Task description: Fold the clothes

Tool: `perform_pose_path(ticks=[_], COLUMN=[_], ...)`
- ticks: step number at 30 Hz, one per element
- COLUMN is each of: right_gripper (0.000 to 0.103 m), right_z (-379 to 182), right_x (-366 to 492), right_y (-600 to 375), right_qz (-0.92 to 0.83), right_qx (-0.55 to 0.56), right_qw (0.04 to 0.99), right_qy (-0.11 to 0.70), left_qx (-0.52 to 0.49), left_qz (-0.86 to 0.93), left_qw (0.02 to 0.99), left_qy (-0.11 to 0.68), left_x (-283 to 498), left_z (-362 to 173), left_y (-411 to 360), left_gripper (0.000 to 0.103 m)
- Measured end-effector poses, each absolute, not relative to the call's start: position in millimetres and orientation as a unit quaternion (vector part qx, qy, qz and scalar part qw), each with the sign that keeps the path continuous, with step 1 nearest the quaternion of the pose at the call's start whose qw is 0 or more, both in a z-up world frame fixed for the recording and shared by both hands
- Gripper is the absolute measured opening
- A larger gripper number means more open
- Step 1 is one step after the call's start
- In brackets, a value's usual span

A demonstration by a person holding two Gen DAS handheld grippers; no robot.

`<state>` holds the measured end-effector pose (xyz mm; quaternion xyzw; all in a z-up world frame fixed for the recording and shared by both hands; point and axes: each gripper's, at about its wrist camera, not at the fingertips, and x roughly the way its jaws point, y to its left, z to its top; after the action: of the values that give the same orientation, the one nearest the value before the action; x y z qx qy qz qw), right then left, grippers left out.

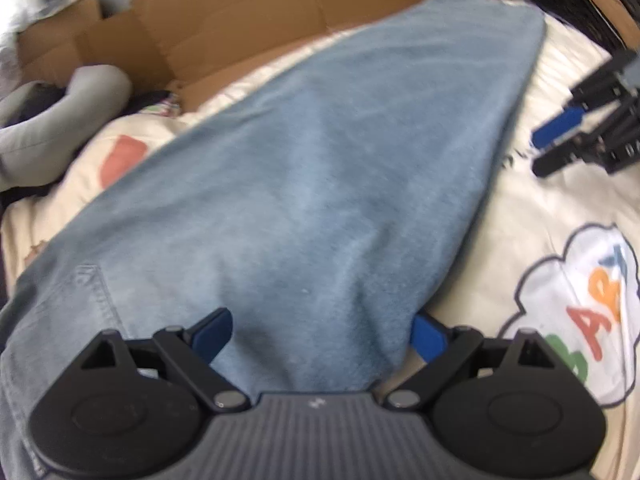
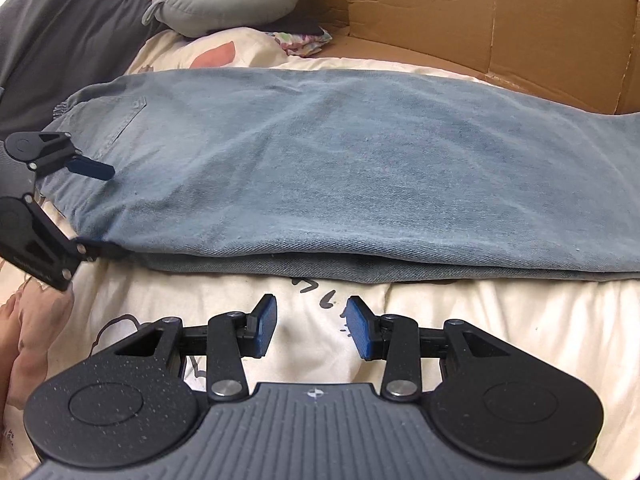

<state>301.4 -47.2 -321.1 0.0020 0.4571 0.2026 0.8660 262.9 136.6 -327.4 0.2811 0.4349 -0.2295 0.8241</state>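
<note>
Jaws of the left gripper [image 1: 320, 336] are straddling the folded light-blue denim jeans [image 2: 340, 172], grip uncertain; right gripper [image 2: 311, 326] is hovering apart over the cream printed bedsheet [image 2: 500, 320].

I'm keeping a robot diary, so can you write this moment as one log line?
task: fold clothes | jeans: folded lengthwise on bedsheet | left claw: around jeans edge, grip unclear | right claw: open, empty, beside jeans

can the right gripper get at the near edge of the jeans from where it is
Probably yes: the right gripper has its jaws open and empty over bare bedsheet, and the folded edge of the jeans lies just ahead with nothing between.
</note>
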Motion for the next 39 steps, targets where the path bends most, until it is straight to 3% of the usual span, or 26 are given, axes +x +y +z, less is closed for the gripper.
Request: perform_pose_path(ticks=[13,39], right_gripper=[0.045,0.045], right_z=[-312.7,-327.6], right_x=[312.2,329.6], right_y=[-21.1,104.7], right_qz=[0.239,0.43], right_qx=[0.051,-0.009], right_qw=[0.861,0.806], right_qy=[0.446,0.407], left_qx=[0.252,0.211], left_qz=[-0.214,-0.232], left_qw=[0.846,0.856], left_qy=[0.418,0.411], left_x=[268.8,290.8], left_z=[-302.0,-295.9], left_y=[155.2,202.2], left_gripper=[0.095,0.095])
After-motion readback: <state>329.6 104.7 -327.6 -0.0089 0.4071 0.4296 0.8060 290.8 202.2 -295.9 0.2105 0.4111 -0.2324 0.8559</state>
